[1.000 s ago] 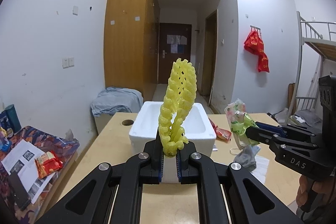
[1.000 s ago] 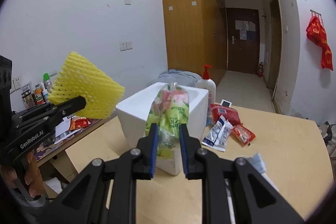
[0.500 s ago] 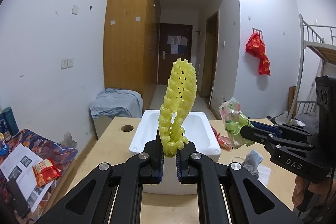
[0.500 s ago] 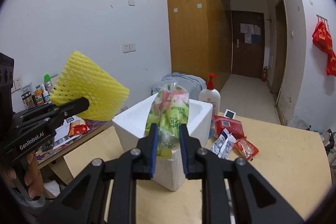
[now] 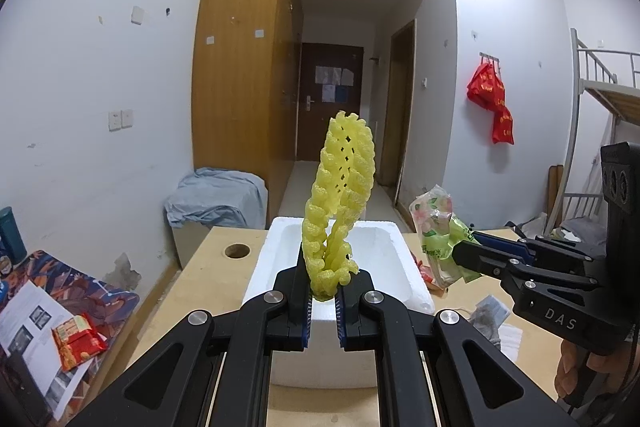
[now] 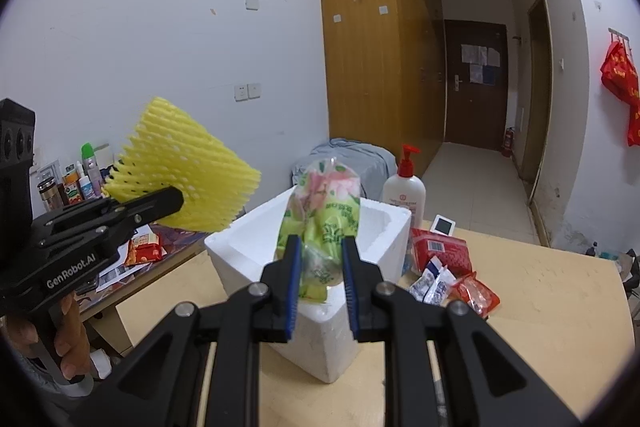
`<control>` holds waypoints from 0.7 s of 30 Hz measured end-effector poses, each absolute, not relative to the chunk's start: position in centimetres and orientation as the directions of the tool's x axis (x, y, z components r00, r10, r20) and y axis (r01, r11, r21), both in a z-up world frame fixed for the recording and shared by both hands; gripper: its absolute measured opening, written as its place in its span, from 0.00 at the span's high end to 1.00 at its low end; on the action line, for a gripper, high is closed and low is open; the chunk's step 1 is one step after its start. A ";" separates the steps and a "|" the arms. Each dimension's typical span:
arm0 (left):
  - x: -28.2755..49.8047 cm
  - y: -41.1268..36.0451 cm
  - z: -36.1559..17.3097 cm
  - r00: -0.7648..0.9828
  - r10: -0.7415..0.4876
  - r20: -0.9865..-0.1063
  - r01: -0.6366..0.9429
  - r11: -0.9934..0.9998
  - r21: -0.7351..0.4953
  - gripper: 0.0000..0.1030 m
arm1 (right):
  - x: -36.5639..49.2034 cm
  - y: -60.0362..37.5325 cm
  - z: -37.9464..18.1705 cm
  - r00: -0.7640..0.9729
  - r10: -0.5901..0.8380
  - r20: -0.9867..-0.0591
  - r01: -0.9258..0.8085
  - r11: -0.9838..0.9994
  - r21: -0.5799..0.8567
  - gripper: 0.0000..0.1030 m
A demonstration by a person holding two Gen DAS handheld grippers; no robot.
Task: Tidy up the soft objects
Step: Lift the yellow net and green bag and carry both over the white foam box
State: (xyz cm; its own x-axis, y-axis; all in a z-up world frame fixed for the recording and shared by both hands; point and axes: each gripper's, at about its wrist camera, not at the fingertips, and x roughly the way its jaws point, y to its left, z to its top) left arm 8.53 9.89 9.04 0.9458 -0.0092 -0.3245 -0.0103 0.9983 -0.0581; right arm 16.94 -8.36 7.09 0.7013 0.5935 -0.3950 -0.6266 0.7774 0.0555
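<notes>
foam box (image 6: 320, 311) x1 | yellow foam net (image 5: 340, 203) x1 | green-pink bag (image 6: 324, 223) x1 | pump bottle (image 6: 404, 187) x1 | grippers x2: left gripper (image 5: 323, 301), right gripper (image 6: 319, 283)

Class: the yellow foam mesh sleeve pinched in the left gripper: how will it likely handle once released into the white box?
The yellow foam mesh sleeve stands up from a pinch at its base, so probably springy and very light. Its open netting suggests that it should re-expand and settle softly.
</notes>
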 end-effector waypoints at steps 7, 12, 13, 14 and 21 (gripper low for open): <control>10.6 10.3 8.5 0.939 -0.019 -0.345 -0.002 0.998 -0.058 0.90 | 18.3 -7.8 6.8 0.694 0.600 -0.399 -0.629 0.774 0.069 0.77; 12.3 10.7 8.0 0.927 -0.025 -0.374 0.001 0.998 -0.066 0.90 | 19.0 -7.1 6.5 0.686 0.598 -0.414 -0.632 0.772 0.068 0.77; 12.5 10.8 7.9 0.925 -0.027 -0.378 0.003 0.998 -0.066 0.90 | 19.2 -6.9 6.4 0.684 0.598 -0.417 -0.633 0.771 0.069 0.77; 12.8 10.8 7.8 0.924 -0.028 -0.381 0.004 0.998 -0.065 0.90 | 19.3 -6.8 6.4 0.683 0.598 -0.420 -0.633 0.771 0.069 0.77; 14.6 11.2 7.3 0.907 -0.045 -0.420 0.017 0.997 -0.069 0.90 | 20.0 -6.3 6.3 0.679 0.595 -0.431 -0.632 0.772 0.070 0.77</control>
State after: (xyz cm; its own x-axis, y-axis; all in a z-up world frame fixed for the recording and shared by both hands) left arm 14.62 11.15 7.32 0.9065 -0.0447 -0.4198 0.0175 0.9975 -0.0686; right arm 20.05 -6.25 6.34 0.6786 0.5949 -0.4307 -0.6322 0.7716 0.0697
